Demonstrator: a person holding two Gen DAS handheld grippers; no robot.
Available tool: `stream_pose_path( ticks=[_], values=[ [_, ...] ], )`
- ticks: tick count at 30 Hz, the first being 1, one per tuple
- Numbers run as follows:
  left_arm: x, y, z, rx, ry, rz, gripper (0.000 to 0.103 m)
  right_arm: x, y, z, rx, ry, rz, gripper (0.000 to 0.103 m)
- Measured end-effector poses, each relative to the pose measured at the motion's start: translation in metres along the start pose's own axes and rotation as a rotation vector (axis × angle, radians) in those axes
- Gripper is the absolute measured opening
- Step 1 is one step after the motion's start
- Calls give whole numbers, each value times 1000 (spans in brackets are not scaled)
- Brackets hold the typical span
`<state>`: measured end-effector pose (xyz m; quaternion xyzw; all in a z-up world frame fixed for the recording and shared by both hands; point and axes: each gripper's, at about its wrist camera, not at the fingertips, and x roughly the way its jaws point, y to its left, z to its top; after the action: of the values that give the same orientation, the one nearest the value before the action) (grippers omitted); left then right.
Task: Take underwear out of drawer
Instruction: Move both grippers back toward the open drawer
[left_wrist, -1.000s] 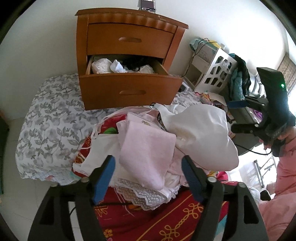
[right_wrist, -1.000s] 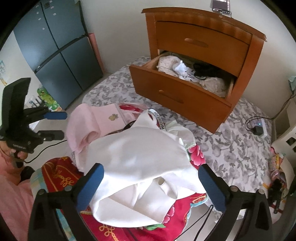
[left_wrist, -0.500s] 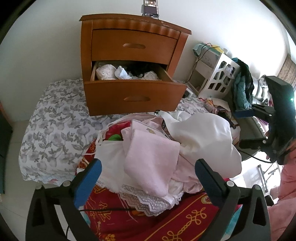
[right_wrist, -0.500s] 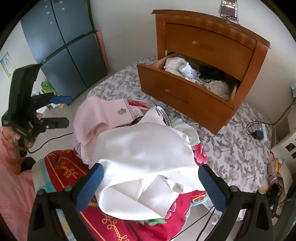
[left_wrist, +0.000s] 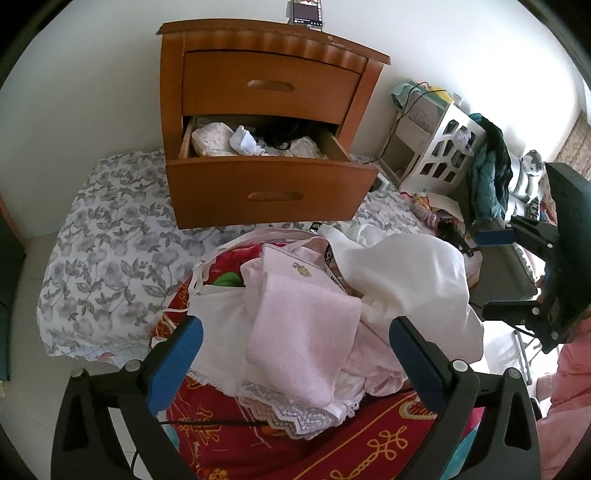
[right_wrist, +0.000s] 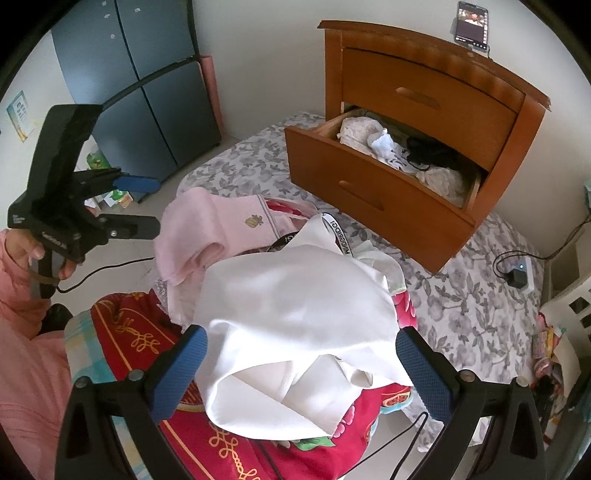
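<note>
Near the clothes pile (left_wrist: 314, 314), both hand-held grippers, left (left_wrist: 295, 345) and right (right_wrist: 301, 363), are spread and empty; left jaws just opened. Next: reach into far open drawer (left_wrist: 271, 188), pinch underwear (left_wrist: 243, 140).

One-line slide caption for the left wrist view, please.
Open left gripper hovers over piled garments; the open drawer behind holds more underwear.

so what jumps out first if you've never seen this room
The heap of pink and white clothes in the foreground, piled on a red blanket between the open left gripper fingers. Behind it, a wooden nightstand on the bed, lower drawer open and full of underwear.
</note>
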<state>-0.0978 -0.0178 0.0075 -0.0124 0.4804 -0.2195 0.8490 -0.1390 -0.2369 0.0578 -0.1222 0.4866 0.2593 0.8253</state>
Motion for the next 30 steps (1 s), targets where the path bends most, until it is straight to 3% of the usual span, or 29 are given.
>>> stream_pose_path(
  ticks=[9, 14, 23, 30],
  values=[
    [0, -3, 22, 7, 7, -4, 101, -6, -4, 9, 7, -17, 4, 103],
    [-8, -2, 55, 24, -26, 29, 101, -17, -11, 31, 10, -43, -3, 103],
    [-9, 20, 135, -29, -86, 113, 101, -30, -47, 102, 71, -138, -62, 103],
    [23, 55, 201, -92, -87, 141, 101, -11, -81, 163, 125, -173, -88, 103]
  ],
)
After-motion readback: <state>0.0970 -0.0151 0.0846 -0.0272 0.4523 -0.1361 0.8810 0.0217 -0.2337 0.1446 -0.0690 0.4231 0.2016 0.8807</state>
